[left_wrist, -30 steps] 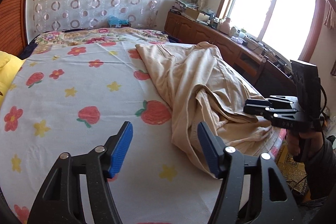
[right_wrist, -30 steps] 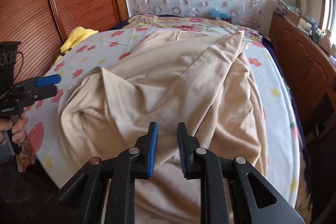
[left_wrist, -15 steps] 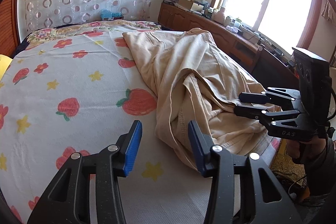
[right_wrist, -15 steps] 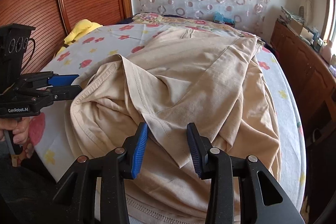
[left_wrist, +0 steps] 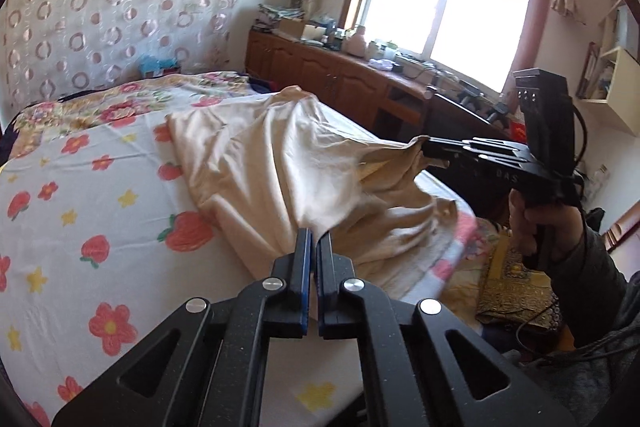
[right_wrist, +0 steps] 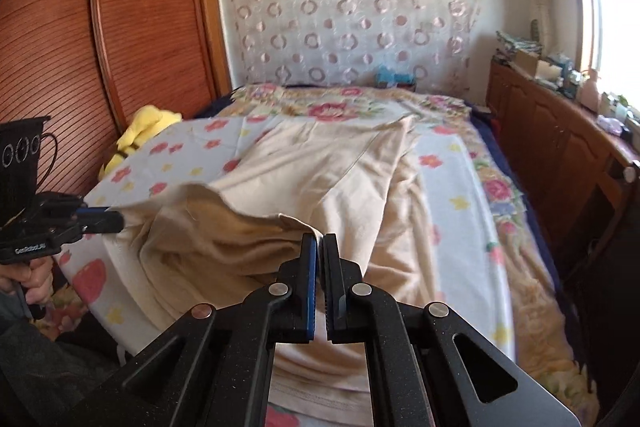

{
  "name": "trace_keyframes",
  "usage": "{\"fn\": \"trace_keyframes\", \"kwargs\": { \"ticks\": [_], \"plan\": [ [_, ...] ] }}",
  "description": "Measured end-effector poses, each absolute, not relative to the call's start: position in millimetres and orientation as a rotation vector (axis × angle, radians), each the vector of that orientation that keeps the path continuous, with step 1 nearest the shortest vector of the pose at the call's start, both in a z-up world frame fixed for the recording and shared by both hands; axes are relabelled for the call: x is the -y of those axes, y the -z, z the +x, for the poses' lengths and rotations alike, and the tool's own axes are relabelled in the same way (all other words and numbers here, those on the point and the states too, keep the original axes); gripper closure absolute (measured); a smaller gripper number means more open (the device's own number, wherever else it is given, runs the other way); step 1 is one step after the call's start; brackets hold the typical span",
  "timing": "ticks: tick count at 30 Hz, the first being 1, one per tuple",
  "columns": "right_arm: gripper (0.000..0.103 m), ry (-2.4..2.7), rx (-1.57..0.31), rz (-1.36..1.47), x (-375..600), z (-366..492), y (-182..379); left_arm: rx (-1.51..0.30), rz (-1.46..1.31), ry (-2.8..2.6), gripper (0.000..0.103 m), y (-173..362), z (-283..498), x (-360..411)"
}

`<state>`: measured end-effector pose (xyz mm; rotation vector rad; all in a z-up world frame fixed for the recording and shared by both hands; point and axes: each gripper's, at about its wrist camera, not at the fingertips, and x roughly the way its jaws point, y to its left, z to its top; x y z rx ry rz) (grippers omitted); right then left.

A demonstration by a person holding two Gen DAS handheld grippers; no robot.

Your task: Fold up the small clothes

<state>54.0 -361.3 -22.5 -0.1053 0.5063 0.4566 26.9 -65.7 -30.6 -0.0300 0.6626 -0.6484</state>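
A beige garment (left_wrist: 280, 163) lies crumpled along the right half of the bed. My left gripper (left_wrist: 314, 233) is shut on its near edge, and cloth runs up from the bed into the fingertips. To the right, my right gripper (left_wrist: 426, 147) is shut on another point of that edge and holds it raised. In the right wrist view the right gripper (right_wrist: 320, 238) pinches a fold of the garment (right_wrist: 320, 171). The left gripper (right_wrist: 118, 221) grips the cloth at the left, so the edge hangs stretched between the two.
The bed sheet (left_wrist: 80, 187) is white with red flowers and strawberries. A yellow soft item (right_wrist: 144, 127) lies by the brown slatted wooden panel (right_wrist: 140, 27). A cluttered wooden cabinet (left_wrist: 320, 67) runs under the window. A patterned rug (left_wrist: 516, 287) covers the floor on the right.
Both grippers went from open to shut on the garment's near edge. They rose with it, lifting that edge off the bed and pulling it taut between them.
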Motion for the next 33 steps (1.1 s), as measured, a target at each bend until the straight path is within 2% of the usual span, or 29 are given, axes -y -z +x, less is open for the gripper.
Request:
{"fn": "trace_keyframes", "kwargs": {
  "ticks": [6,10,11,13,15,17,18,19,22,24,31,33],
  "plan": [
    [0.101,-0.379,-0.519,-0.093,399,32,21,-0.672,-0.034,0.677,0.099,22,22,71],
    [0.101,-0.342,-0.562,-0.078,411,26,31,-0.677,-0.014,0.640,0.080,24,28,71],
    [0.101,-0.340,-0.571,-0.068,412,27,33,-0.681,-0.014,0.633,0.078,26,30,70],
    [0.101,-0.338,-0.583,-0.052,411,29,34,-0.686,-0.010,0.615,0.065,28,33,68],
    [0.101,-0.339,-0.582,-0.032,405,30,32,-0.688,-0.011,0.601,0.060,31,37,66],
    [0.098,-0.353,-0.573,-0.026,402,36,26,-0.692,-0.018,0.592,0.045,33,40,65],
    [0.090,-0.351,-0.572,-0.034,396,38,26,-0.691,-0.020,0.582,0.030,35,41,63],
    [0.083,-0.349,-0.575,-0.042,390,41,26,-0.686,-0.018,0.567,0.023,36,42,62],
    [0.068,-0.369,-0.585,-0.035,378,54,33,-0.690,-0.008,0.521,0.023,40,45,60],
    [0.064,-0.392,-0.599,-0.034,369,61,37,-0.695,-0.013,0.495,0.023,43,49,55],
    [0.064,-0.386,-0.674,-0.084,352,82,59,-0.695,-0.020,0.428,0.023,53,58,48],
    [0.071,-0.393,-0.686,-0.086,354,88,62,-0.693,-0.016,0.413,0.023,55,59,49]
  ]
}}
